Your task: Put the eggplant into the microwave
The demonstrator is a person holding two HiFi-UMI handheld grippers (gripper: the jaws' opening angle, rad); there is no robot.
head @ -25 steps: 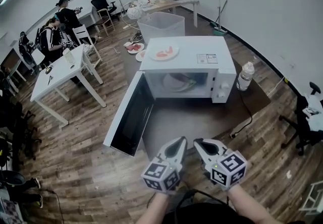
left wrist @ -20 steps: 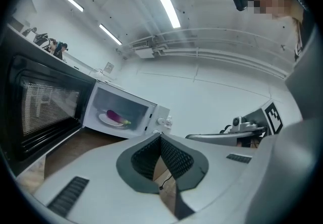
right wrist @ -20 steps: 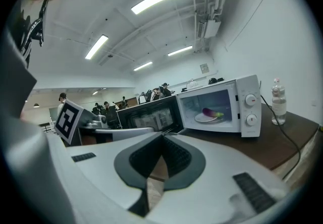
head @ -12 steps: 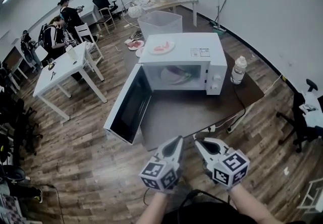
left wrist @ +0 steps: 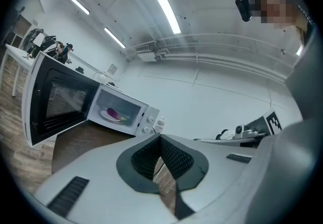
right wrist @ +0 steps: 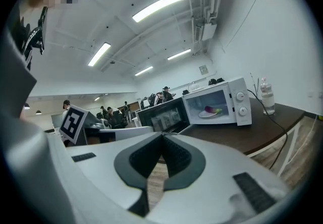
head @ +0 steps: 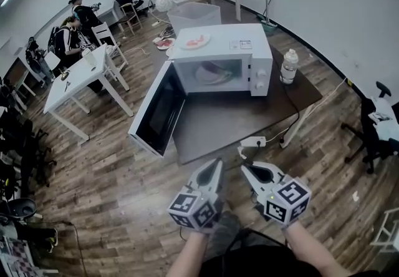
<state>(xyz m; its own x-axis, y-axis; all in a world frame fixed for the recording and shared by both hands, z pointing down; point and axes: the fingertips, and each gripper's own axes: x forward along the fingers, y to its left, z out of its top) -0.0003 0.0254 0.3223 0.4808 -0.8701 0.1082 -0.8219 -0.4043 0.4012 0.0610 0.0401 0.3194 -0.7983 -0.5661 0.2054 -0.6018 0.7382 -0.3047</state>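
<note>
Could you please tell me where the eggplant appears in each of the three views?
Head view: upper centre, eggplant inside the microwave.
Left gripper view: left of centre, eggplant inside the microwave.
Right gripper view: right of centre, eggplant inside the microwave.
Shared landmark: the bottle beside the microwave's knob side.

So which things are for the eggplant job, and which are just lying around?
For the job:
- eggplant
- plate under it
- microwave
- door, open

Just lying about:
- bottle
- top plate with food
- power strip
- bin
- white table
</note>
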